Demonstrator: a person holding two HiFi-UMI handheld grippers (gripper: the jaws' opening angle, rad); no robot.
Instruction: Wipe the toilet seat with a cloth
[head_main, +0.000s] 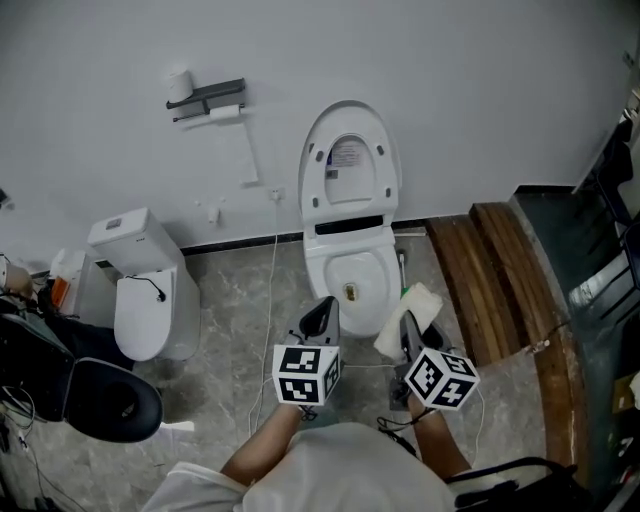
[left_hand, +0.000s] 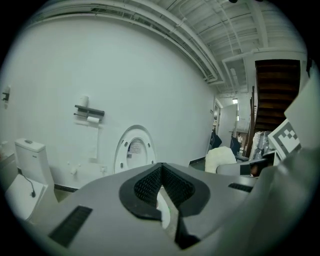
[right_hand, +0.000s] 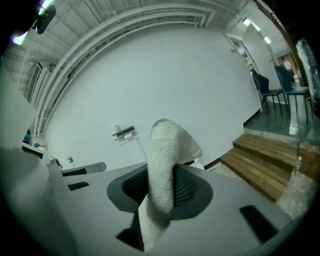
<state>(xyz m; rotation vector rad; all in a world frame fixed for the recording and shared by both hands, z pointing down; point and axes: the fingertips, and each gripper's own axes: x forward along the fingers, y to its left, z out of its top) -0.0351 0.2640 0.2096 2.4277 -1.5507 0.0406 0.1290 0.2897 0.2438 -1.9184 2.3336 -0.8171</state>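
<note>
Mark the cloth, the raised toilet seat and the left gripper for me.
cloth (head_main: 420, 303), head view: its bunched free end.
raised toilet seat (head_main: 312, 175), head view: left side of its ring.
left gripper (head_main: 322, 308), head view: tips of its closed jaws.

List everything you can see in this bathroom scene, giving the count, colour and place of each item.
toilet: one, white, centre, against the wall, lid raised
second toilet: one, white, left of the first, lid down
paper holder: one, dark, on the wall between the two toilets
wooden steps: one set, brown, right of the open toilet
round seat: one, black, lower left
cloth: one, white, clamped in the right gripper
left gripper: one, grey, in front of the bowl, jaws shut and empty
right gripper: one, grey, beside the left one, shut on the cloth
</note>
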